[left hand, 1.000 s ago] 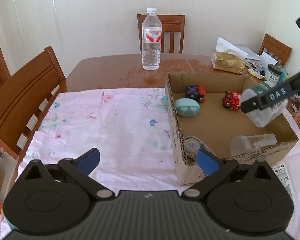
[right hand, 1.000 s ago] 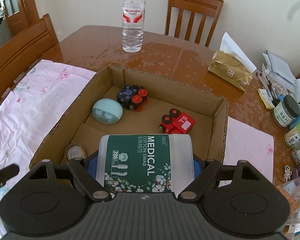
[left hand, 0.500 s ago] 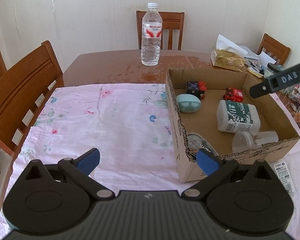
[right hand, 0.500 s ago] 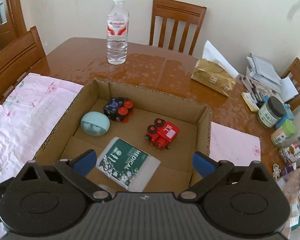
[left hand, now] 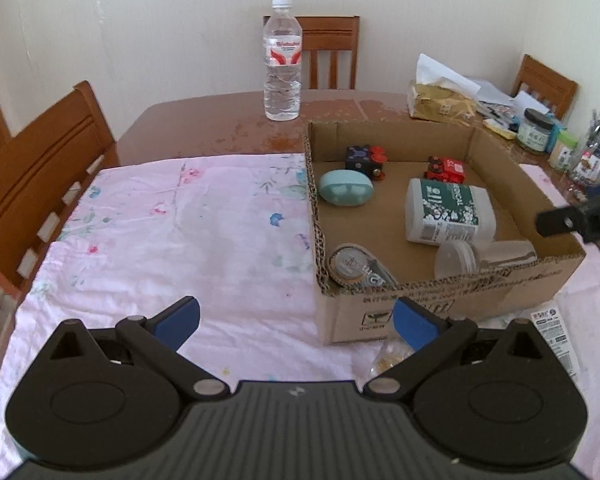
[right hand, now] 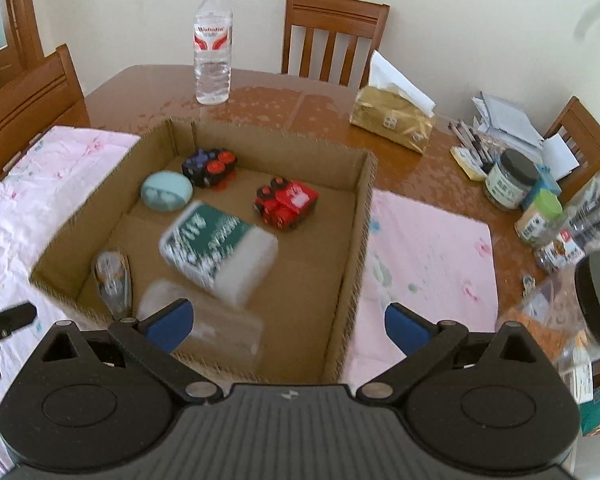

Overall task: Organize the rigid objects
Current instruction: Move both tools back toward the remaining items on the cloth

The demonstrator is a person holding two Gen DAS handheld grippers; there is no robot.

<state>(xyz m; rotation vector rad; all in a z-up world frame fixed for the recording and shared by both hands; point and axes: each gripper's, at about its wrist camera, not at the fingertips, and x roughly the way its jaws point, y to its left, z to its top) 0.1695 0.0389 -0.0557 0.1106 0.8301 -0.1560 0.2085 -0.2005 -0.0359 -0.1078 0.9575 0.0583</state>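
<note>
A cardboard box (left hand: 512, 162) (right hand: 364, 216) sits on the pink floral cloth (left hand: 188, 232). Inside it lie a cotton swab jar (left hand: 448, 216) (right hand: 216, 248) with a green label, a teal oval case (left hand: 346, 193) (right hand: 166, 196), a dark blue and red toy (left hand: 366, 158) (right hand: 210, 167), a red toy truck (left hand: 446, 168) (right hand: 286, 204), a clear plastic cup (left hand: 482, 256) (right hand: 204, 320) on its side and a tape dispenser (left hand: 354, 266) (right hand: 114, 276). My right gripper (right hand: 286, 326) is open and empty over the box's near right corner. My left gripper (left hand: 296, 322) is open and empty over the cloth, left of the box's front.
A water bottle (left hand: 282, 60) (right hand: 213, 42) stands on the brown table behind the box. A tissue pack (right hand: 394, 116), jars (right hand: 510, 180), pens and papers crowd the right side. Wooden chairs (left hand: 32, 176) stand around the table. A small wrapper (left hand: 388, 356) lies in front of the box.
My right gripper opened and dropped the cotton swab jar into the box, where it now lies on its side. The right gripper then pulled back to the right. The left gripper drifted slightly.
</note>
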